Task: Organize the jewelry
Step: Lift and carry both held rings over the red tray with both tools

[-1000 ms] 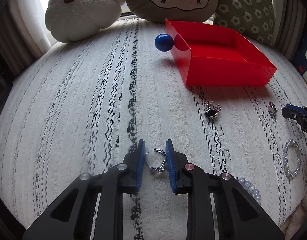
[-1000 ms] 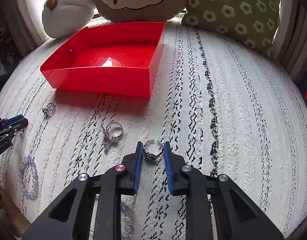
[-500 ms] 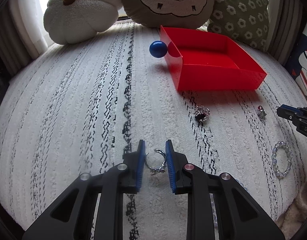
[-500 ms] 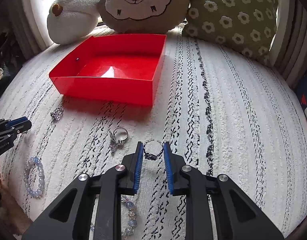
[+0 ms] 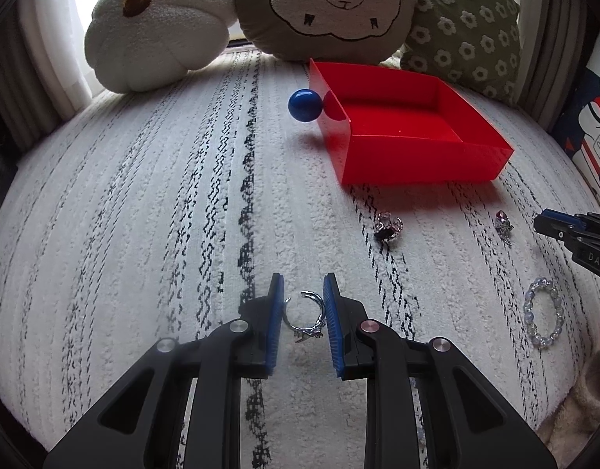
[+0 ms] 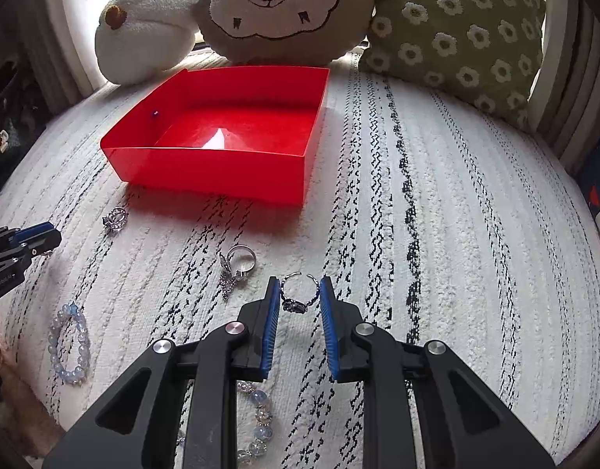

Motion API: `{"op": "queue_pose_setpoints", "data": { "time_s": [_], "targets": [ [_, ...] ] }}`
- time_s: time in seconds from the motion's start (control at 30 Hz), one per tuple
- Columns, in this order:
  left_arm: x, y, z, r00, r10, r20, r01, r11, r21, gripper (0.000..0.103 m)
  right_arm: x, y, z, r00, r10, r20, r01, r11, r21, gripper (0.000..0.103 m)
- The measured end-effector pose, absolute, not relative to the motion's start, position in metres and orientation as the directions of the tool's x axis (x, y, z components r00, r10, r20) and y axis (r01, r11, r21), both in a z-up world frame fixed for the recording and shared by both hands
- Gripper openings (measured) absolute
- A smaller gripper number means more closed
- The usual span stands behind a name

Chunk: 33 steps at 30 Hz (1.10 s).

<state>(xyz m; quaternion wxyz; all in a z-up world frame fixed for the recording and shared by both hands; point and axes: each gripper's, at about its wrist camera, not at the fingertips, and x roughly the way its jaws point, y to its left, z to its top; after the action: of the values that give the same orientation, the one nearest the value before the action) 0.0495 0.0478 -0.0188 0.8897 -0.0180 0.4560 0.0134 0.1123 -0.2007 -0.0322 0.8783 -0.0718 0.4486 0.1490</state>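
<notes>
My left gripper [image 5: 303, 289] is shut on a silver open ring [image 5: 304, 317] and holds it above the white rug. My right gripper [image 6: 299, 287] is shut on a silver ring with a dark charm [image 6: 298, 296], also lifted. The red tray [image 5: 409, 156] stands ahead and right of the left gripper; in the right wrist view the tray [image 6: 206, 164] is ahead and left, empty inside. On the rug lie a dark-stone ring [image 5: 388, 226], a small pink-stone ring [image 5: 503, 222], a silver ring with a pendant [image 6: 237, 264] and a small silver charm ring [image 6: 115, 219].
A blue ball [image 5: 304, 105] rests against the tray's left wall. A pale bead bracelet [image 5: 544, 318] lies at the right; another bead bracelet [image 6: 257, 418] lies under the right gripper. Three cushions [image 5: 331, 4] line the back. The right gripper's tip [image 5: 566, 222] shows at the right edge.
Both grippers have risen and pulled back with their rings held. The tray and cushions now sit lower in both views.
</notes>
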Motion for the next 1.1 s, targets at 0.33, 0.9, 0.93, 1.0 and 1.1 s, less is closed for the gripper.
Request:
{"op": "queue_pose_setpoints", "data": {
  "time_s": [0.33,0.9,0.93,1.0,1.1],
  "targets": [
    [0.048,0.044,-0.016,0.592,-0.005,-0.806,-0.021,1.0,-0.021,0.02,0.109,-0.199,-0.03,0.56,0.2,-0.804,-0.333,0.943,0.002,0.021],
    [0.108,0.027,0.048,0.614,-0.027,-0.789,0.055,0.998,0.009,0.02,0.147,-0.168,0.026,0.552,0.261,-0.792,-0.414,0.91,0.011,0.021],
    [0.117,0.024,0.053,0.614,-0.024,-0.789,0.057,0.998,0.015,0.02,0.155,-0.163,0.031,0.549,0.26,-0.794,-0.416,0.909,0.011,0.021],
    [0.135,0.019,0.058,0.603,-0.037,-0.797,0.077,0.997,0.012,0.02,0.172,-0.153,0.036,0.522,0.264,-0.811,-0.428,0.904,0.019,0.021],
    [0.165,0.012,0.059,0.575,-0.059,-0.816,0.097,0.995,-0.004,0.02,0.199,-0.137,0.037,0.493,0.253,-0.833,-0.427,0.904,0.022,0.021]
  ]
}}
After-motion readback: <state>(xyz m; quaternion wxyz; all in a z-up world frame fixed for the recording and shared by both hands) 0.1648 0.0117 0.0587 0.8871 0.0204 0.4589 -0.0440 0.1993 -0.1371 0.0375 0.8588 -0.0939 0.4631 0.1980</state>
